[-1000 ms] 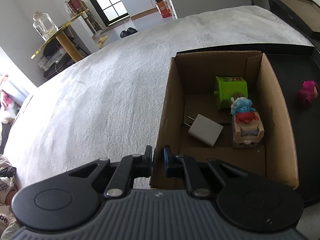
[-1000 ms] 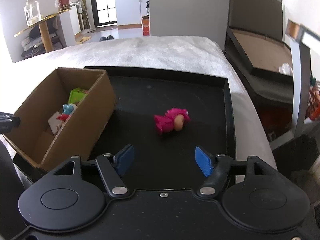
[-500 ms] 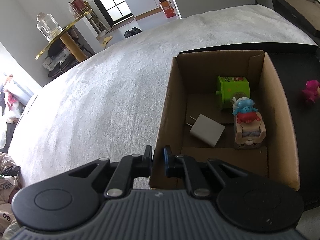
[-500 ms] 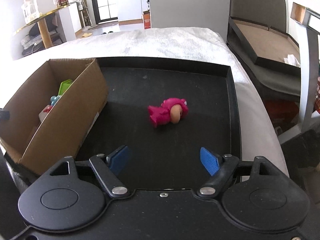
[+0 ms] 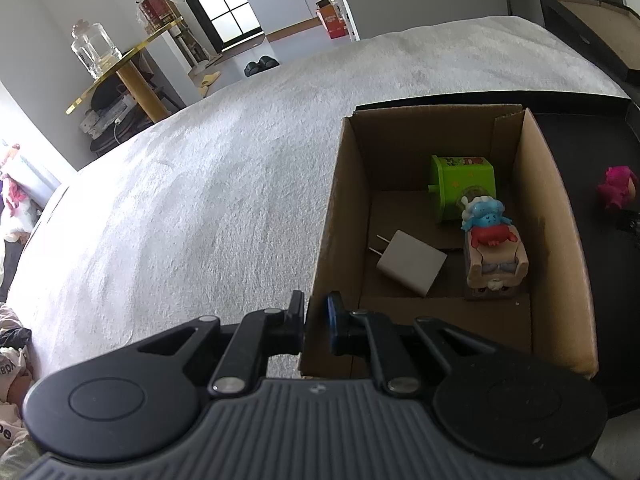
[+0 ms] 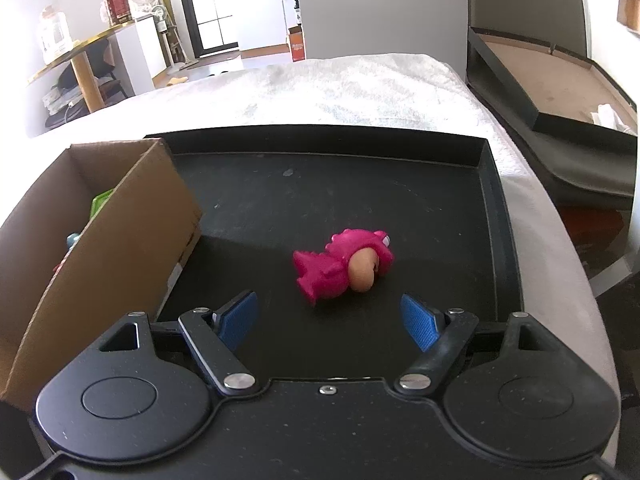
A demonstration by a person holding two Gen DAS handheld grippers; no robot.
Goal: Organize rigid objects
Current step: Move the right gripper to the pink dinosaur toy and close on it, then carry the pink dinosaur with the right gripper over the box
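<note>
A cardboard box (image 5: 554,216) stands on the left part of a black tray (image 6: 320,142). Inside it lie a green cube (image 5: 464,180), a white charger plug (image 5: 410,268) and a small blue-and-red figure on a beige block (image 5: 494,256). My left gripper (image 5: 316,312) is shut on the box's near left wall, one finger on either side of it. A pink toy figure (image 6: 340,268) lies on its side on the tray floor, right of the box (image 6: 120,240). My right gripper (image 6: 330,312) is open just short of the toy, blue pads wide apart, with nothing between them.
The tray rests on a white textured bedcover (image 5: 200,200). A dark open case (image 6: 560,120) stands off the bed's right edge. A gold side table with a glass jar (image 5: 94,52) stands at the far left. The tray's raised rim runs close to the toy's right.
The right gripper has moved forward and down toward the pink toy, and its jaws have widened. The left gripper has kept its grip on the box wall.
</note>
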